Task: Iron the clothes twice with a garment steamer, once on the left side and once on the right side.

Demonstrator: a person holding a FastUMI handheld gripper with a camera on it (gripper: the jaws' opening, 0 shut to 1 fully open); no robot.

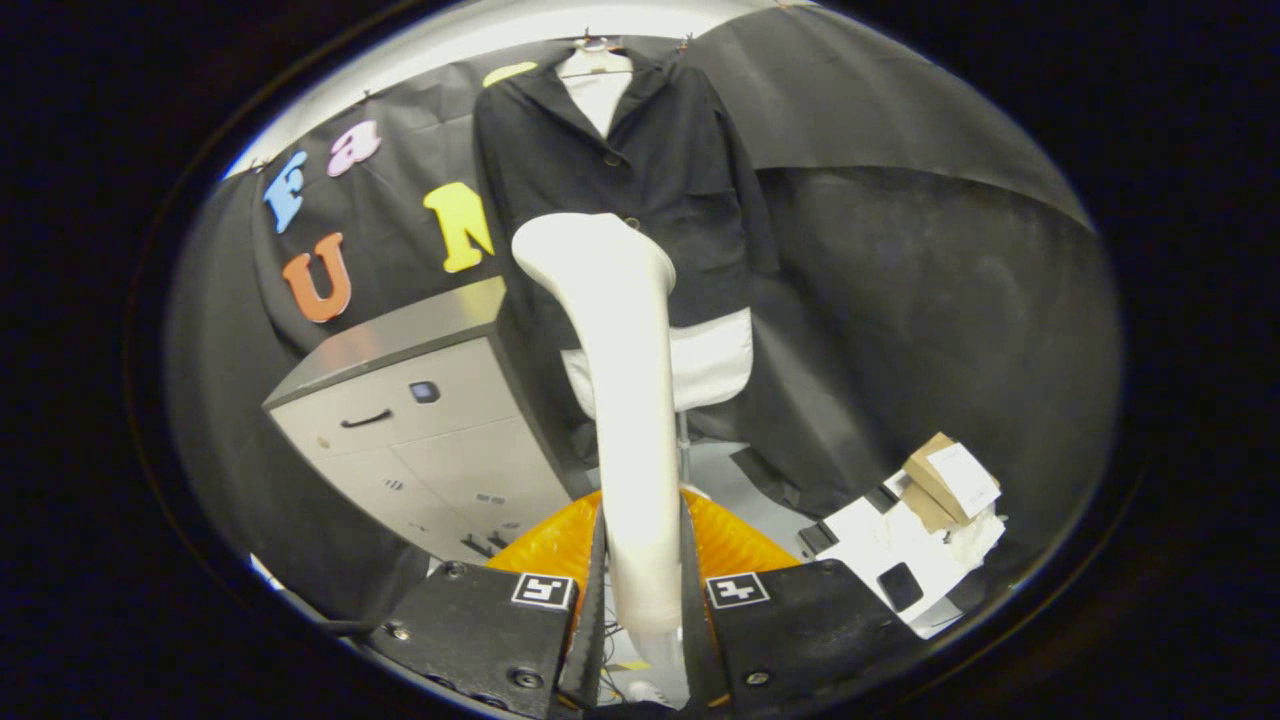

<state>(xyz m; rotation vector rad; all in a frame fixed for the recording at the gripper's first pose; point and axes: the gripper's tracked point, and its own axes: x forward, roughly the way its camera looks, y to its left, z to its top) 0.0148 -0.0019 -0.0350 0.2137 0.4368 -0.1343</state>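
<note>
The gripper (640,600) is clamping the white garment steamer (625,400) by its handle, both fingers pressing on the lower shaft, the head rising ahead at twelve o'clock. The steamer is appearing rigid, smooth and probably slick, likely top-heavy; the low hold is looking serviceable, though twisting in the grasp is a risk. The dark jacket (620,170) is hanging on a hanger beyond the head, over a white garment, soft and likely to swing under pressure. A grey cabinet (420,400) is standing close at ten o'clock, crowding the jacket's left side; boxes (945,480) are lying low at four o'clock, the right side offering freer room.
</note>
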